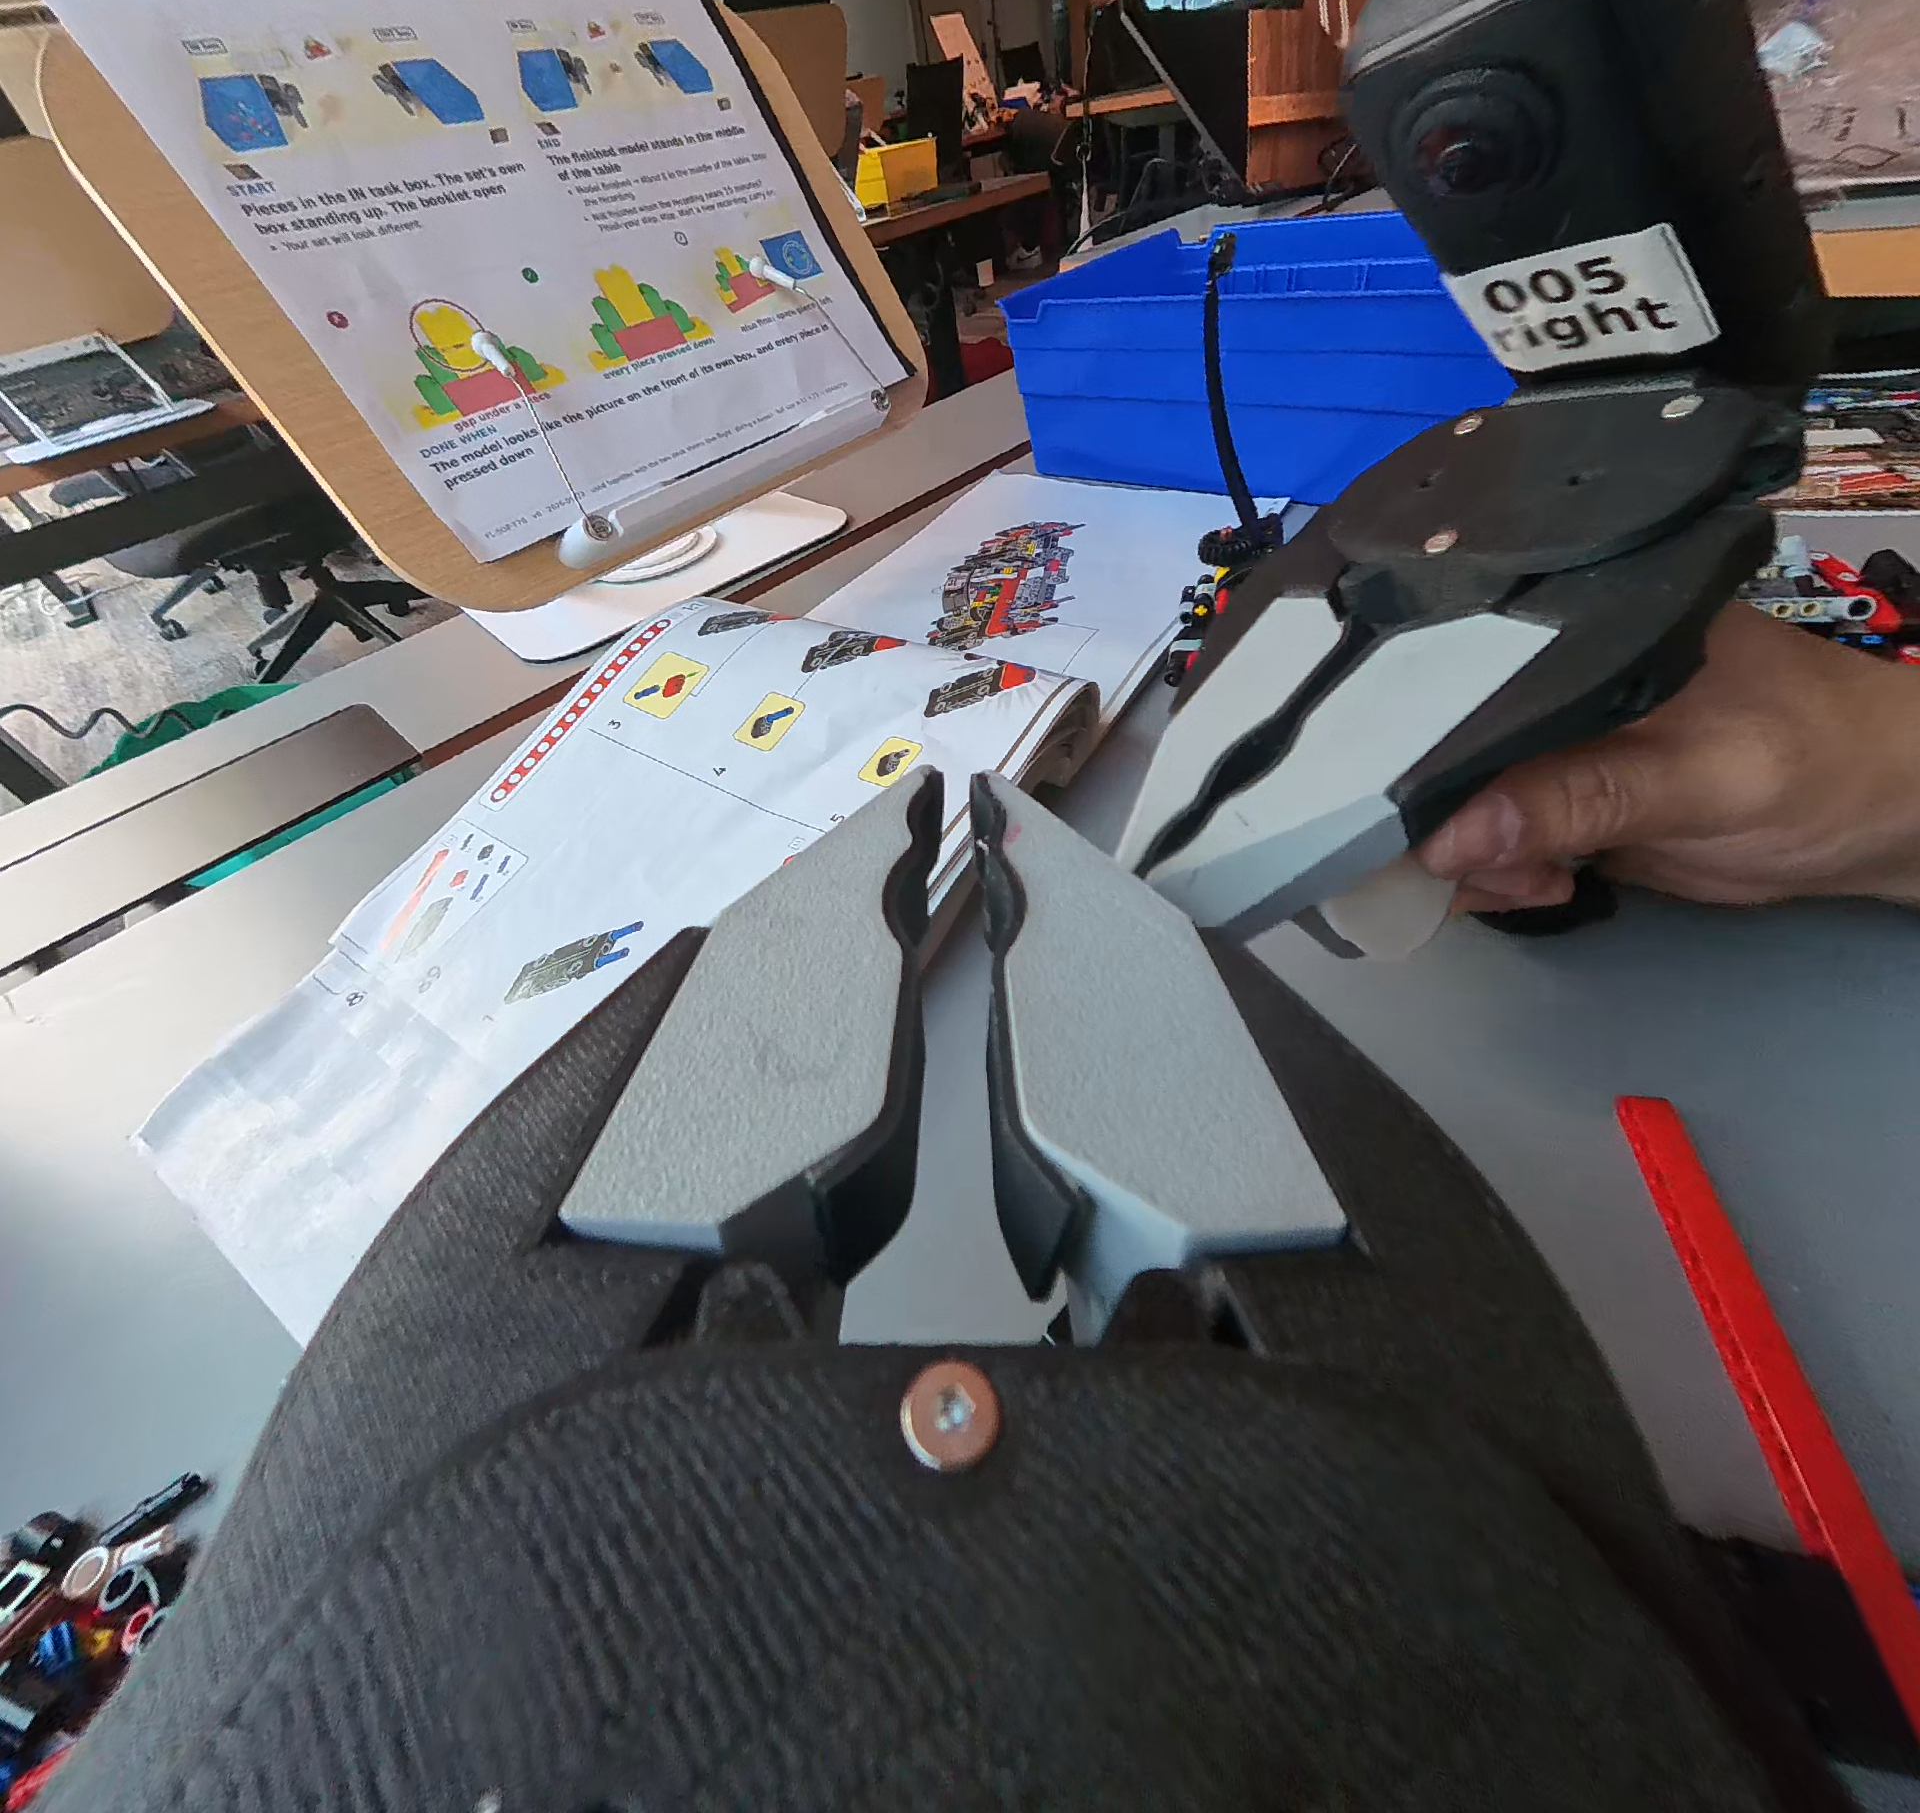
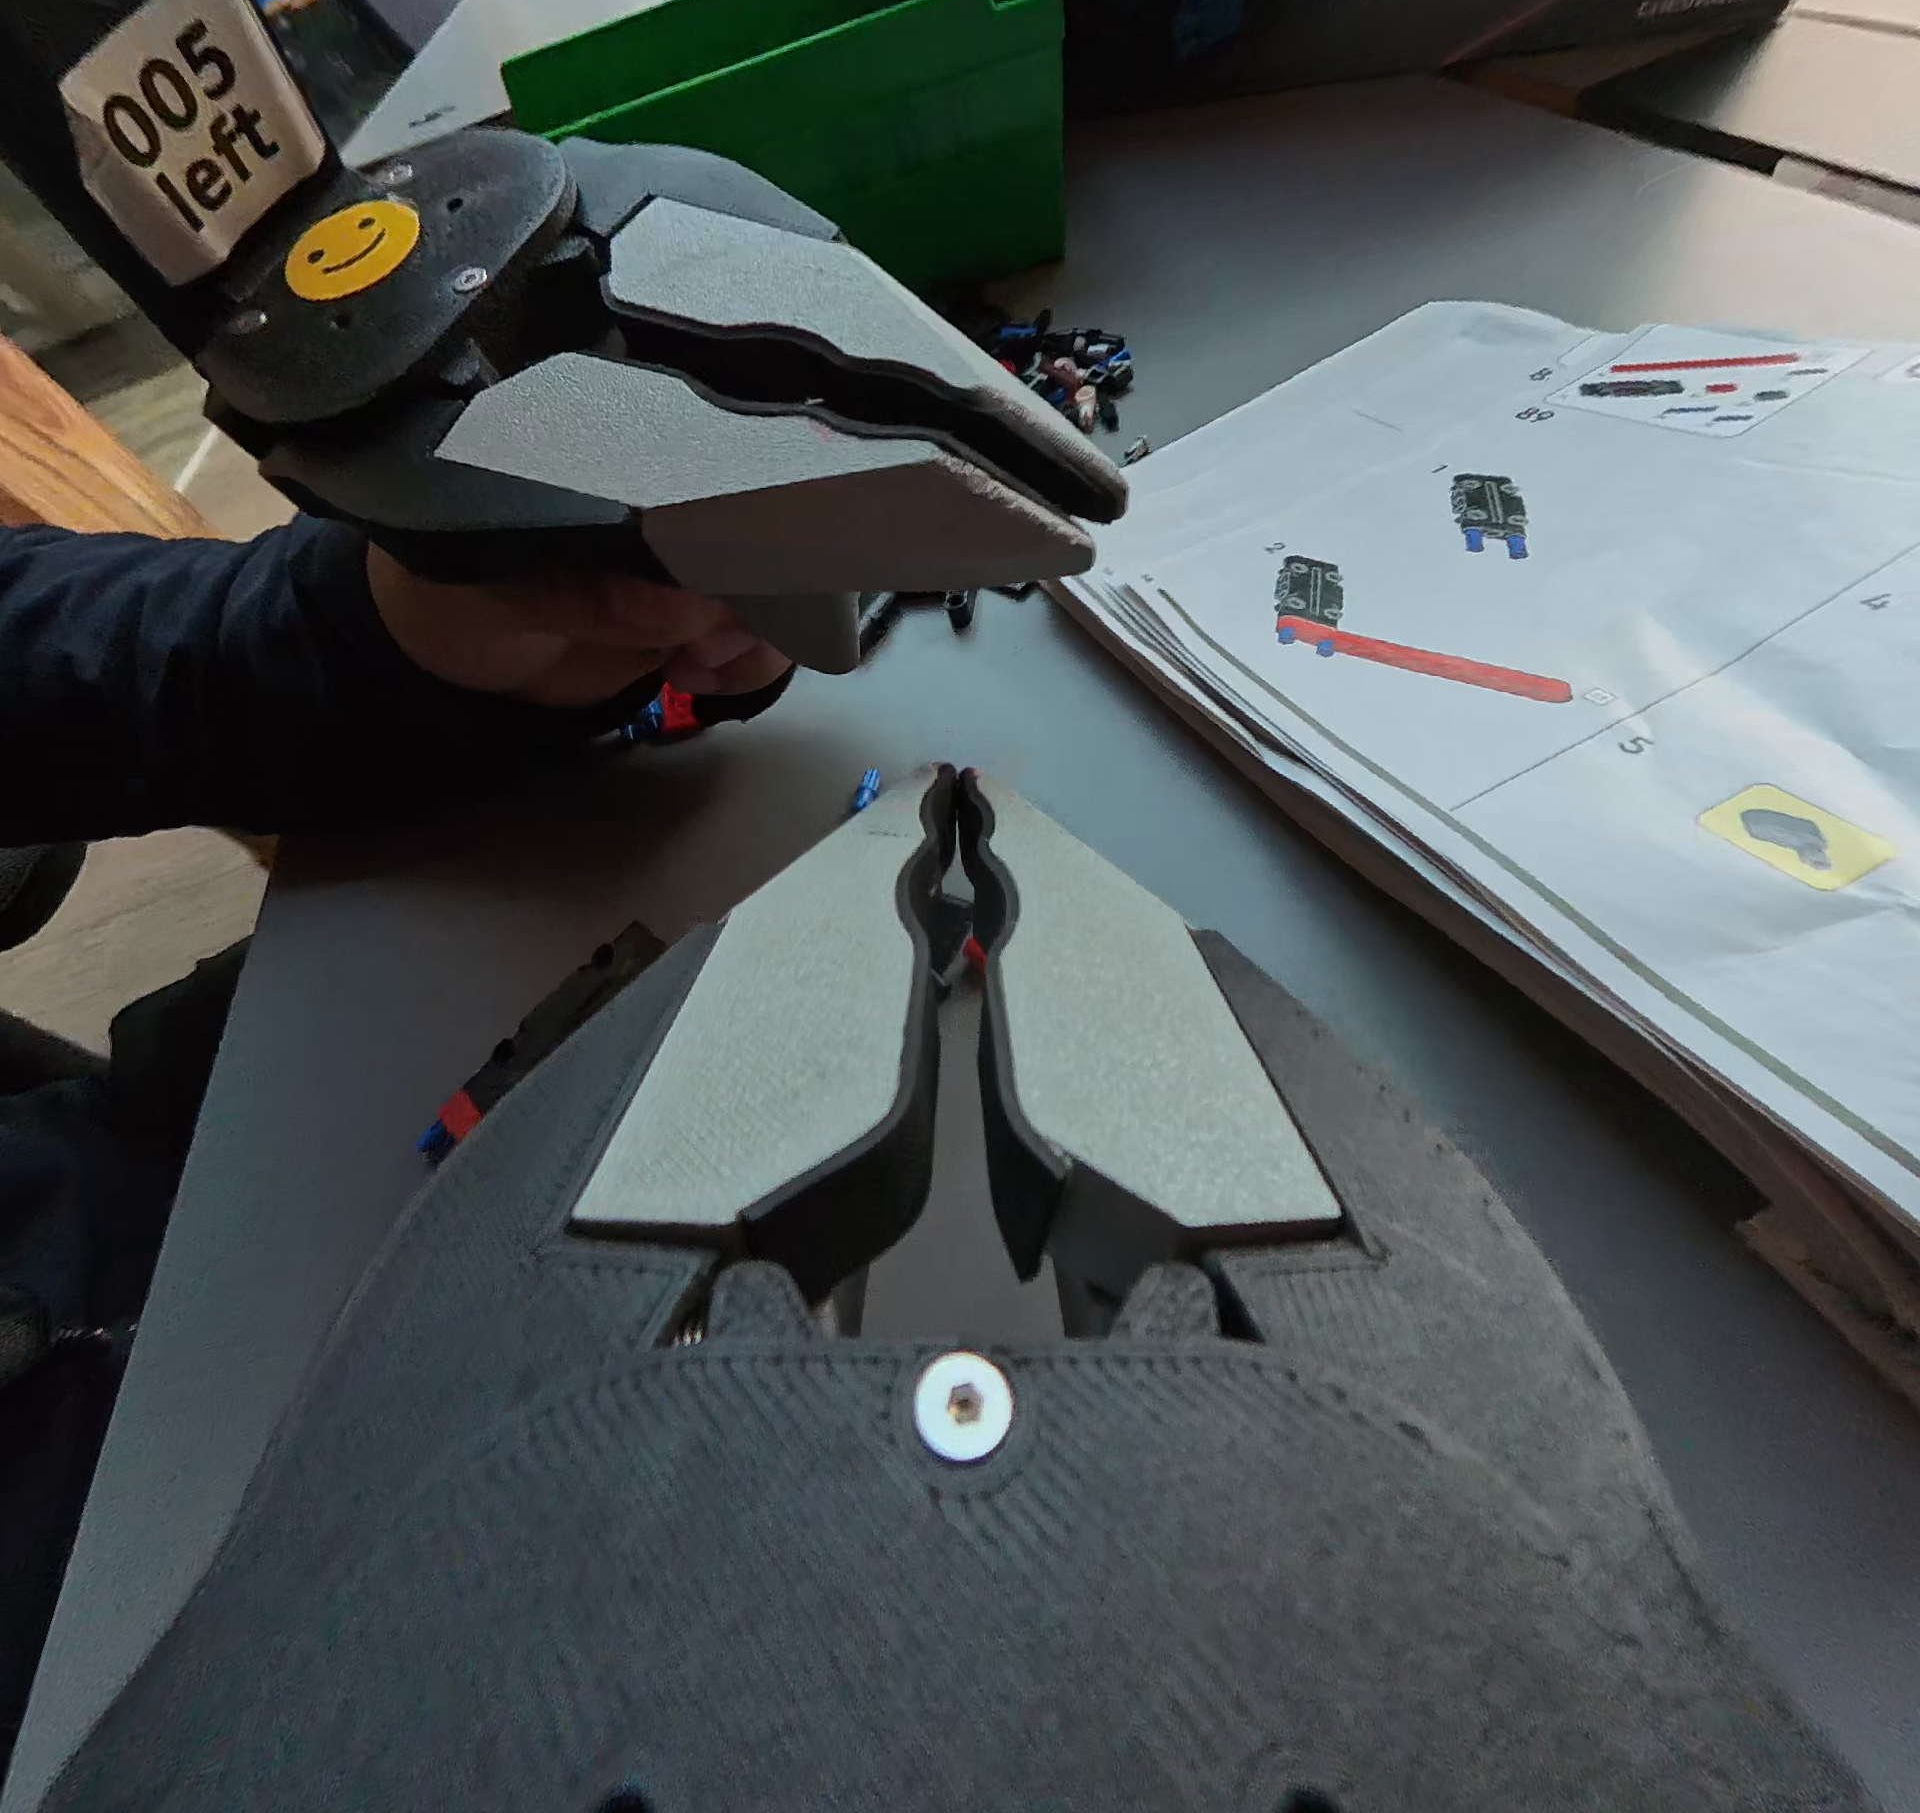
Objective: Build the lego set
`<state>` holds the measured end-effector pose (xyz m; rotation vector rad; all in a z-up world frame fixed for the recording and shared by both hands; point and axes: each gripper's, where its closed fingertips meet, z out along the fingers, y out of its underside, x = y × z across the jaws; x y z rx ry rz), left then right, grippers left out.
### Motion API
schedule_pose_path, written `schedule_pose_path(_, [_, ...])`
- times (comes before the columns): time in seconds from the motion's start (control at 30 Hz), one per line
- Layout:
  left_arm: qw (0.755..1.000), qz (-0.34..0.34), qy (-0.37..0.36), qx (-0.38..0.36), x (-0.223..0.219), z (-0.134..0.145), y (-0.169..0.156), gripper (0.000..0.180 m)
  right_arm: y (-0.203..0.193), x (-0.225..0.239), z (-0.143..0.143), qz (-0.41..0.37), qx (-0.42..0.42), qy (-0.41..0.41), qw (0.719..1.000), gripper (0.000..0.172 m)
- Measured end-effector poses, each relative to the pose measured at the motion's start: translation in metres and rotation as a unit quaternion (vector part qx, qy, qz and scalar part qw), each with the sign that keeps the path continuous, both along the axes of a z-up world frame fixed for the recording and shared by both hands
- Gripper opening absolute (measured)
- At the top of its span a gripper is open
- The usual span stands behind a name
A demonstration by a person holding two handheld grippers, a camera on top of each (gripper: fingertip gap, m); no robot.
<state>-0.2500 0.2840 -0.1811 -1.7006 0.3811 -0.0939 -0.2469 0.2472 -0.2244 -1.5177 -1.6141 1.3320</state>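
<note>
We held the left tongs (image 1: 956,787) nearly pressed together, with nothing between the tips, over the edge of the open booklet (image 1: 623,807), which lay at 11 o'clock. The right tongs (image 2: 956,776) were pressed together tip to tip, low over the bench (image 1: 1455,1088), with a blue pin (image 2: 868,789) just beside them at 10 o'clock. A red beam (image 1: 1766,1400) lay apart at 4 o'clock of the left tongs and a blue bin (image 1: 1247,381) stood at 1 o'clock. No built model showed.

The open booklet (image 1: 644,787) carries step numbers. Behind it stands a lettered sheet (image 1: 468,205); to its right, a white lettered tag (image 1: 1579,303).
</note>
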Motion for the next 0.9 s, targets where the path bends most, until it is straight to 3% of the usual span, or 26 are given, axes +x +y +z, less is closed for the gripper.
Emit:
schedule_pose_path(0.1, [1.000, 0.000, 0.000, -0.001, 0.000, 0.000, 0.000, 0.003, -0.009, 0.004, -0.012, 0.030, 0.004, -0.044, 0.999, 0.002])
schedule_pose_path(0.13, [1.000, 0.000, 0.000, -0.002, 0.000, -0.001, 0.000, 0.003, -0.011, 0.005, -0.014, 0.033, 0.010, -0.051, 0.998, 0.013])
schedule_pose_path(0.2, [1.000, -0.002, 0.001, -0.003, 0.001, -0.001, 0.000, 0.003, -0.015, 0.005, -0.016, 0.040, 0.027, -0.060, 0.997, 0.016])
schedule_pose_path(0.9, [1.000, 0.000, 0.001, 0.000, 0.000, 0.000, 0.000, 0.003, -0.012, 0.003, -0.023, 0.031, 0.053, -0.065, 0.996, 0.010])
